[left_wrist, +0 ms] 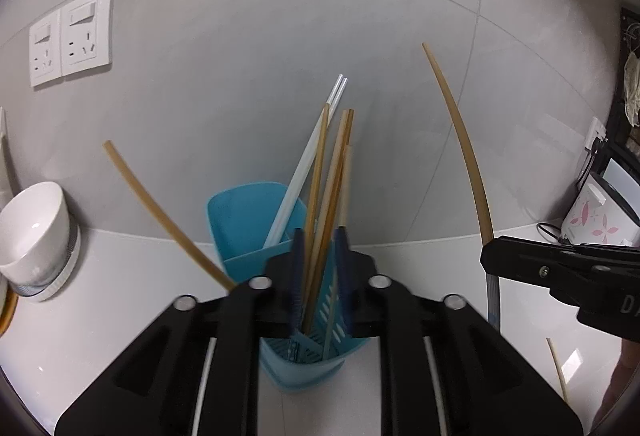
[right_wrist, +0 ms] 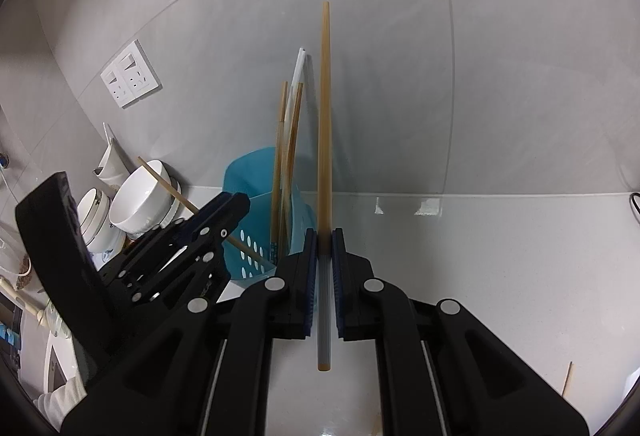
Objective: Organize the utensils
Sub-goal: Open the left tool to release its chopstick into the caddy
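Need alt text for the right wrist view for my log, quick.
The right gripper is shut on a wooden chopstick, held upright just right of the blue utensil holder, which already holds several chopsticks. The left gripper grips another chopstick left of the holder, with white bowls behind it.

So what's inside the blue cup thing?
The blue holder has several wooden chopsticks and two white chopsticks standing in it, leaning back. Their lower ends are hidden by its walls and the left hand-held gripper.
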`<action>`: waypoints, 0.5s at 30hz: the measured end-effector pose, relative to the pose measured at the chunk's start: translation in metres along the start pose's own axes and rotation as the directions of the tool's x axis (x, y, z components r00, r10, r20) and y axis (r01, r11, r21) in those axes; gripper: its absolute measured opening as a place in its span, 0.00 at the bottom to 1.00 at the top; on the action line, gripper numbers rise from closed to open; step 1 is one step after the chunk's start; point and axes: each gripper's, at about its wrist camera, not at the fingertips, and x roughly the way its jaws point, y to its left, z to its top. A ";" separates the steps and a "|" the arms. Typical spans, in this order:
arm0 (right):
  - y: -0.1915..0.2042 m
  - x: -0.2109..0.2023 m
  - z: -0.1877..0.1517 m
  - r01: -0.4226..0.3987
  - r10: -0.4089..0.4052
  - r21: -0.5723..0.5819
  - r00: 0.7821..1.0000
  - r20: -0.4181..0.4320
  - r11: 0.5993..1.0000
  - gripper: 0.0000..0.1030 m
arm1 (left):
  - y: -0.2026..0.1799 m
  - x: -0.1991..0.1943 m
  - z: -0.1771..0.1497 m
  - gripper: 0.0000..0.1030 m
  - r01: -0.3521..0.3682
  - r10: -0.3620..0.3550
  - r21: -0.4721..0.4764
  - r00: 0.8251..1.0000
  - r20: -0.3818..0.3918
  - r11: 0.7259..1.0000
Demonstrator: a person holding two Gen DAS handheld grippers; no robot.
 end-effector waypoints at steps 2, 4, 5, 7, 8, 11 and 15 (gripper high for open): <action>-0.001 -0.001 0.000 -0.001 0.001 0.003 1.000 0.001 1.000 0.07 | -0.001 -0.008 0.001 0.35 -0.008 0.008 -0.012 1.000 -0.017 1.000; -0.002 -0.001 0.001 0.000 0.000 0.004 1.000 0.003 1.000 0.07 | -0.002 -0.019 0.002 0.47 -0.013 0.012 -0.026 0.999 -0.037 1.000; -0.002 -0.001 0.002 -0.004 0.004 0.005 1.000 0.005 1.000 0.07 | -0.003 -0.023 0.003 0.51 -0.020 0.019 -0.029 0.999 -0.044 0.999; -0.001 -0.001 0.003 -0.011 0.011 0.003 1.000 0.009 1.000 0.07 | -0.001 -0.033 0.002 0.69 -0.036 0.033 -0.047 0.997 -0.071 0.998; 0.000 0.000 0.004 -0.016 0.016 0.000 1.000 0.011 1.000 0.07 | 0.001 -0.038 0.000 0.72 -0.050 0.045 -0.058 0.996 -0.083 0.997; 0.004 -0.001 0.005 -0.033 0.034 -0.009 0.999 0.021 0.999 0.07 | 0.008 -0.050 -0.004 0.82 -0.080 0.070 -0.077 0.990 -0.124 0.994; 0.011 0.000 0.007 -0.054 0.055 -0.018 0.998 0.030 0.998 0.07 | 0.015 -0.061 -0.008 0.90 -0.117 0.104 -0.078 0.983 -0.154 0.990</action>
